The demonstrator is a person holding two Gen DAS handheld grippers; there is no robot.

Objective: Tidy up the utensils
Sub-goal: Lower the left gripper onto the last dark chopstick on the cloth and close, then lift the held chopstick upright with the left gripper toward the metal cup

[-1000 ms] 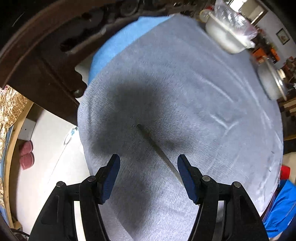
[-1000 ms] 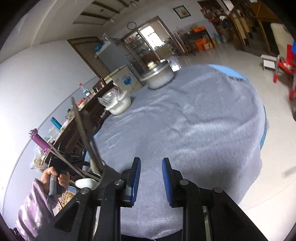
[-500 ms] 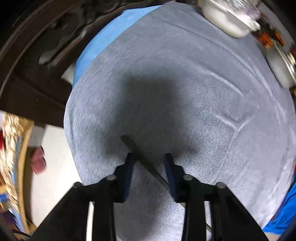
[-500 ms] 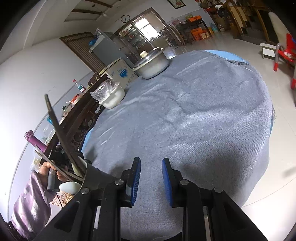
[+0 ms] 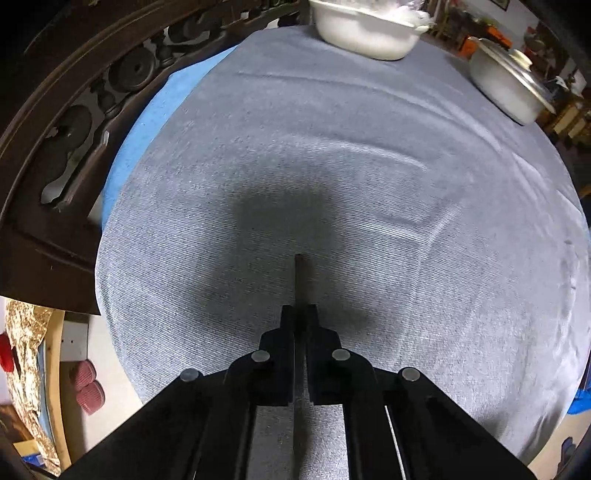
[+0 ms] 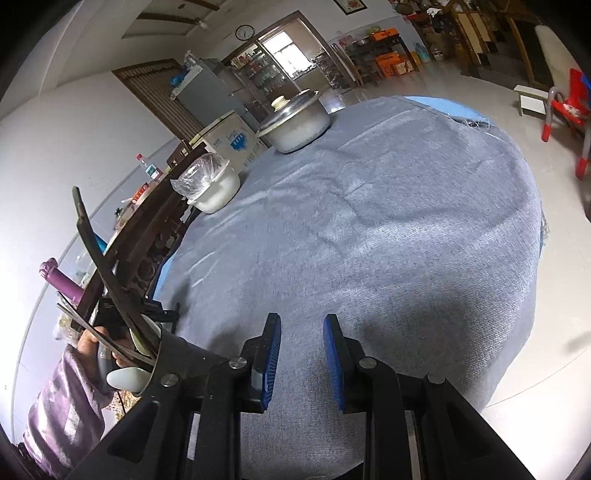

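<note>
In the left wrist view my left gripper is shut on a thin dark chopstick that sticks straight forward over the grey tablecloth. In the right wrist view my right gripper stands open a small way with nothing between the pads, above the cloth. At its lower left a dark utensil holder holds several utensils, among them a long dark one, a purple handle and a white spoon. The hand with the left gripper shows behind the holder.
A white bowl covered with plastic and a lidded metal pot stand at the table's far side. A carved dark wooden chair stands by the left edge. A red chair is on the floor.
My left gripper has shut on the chopstick, which lay slanted on the cloth between open fingers, and now points straight ahead. The right gripper has stayed as it was, its view tilting slightly.
</note>
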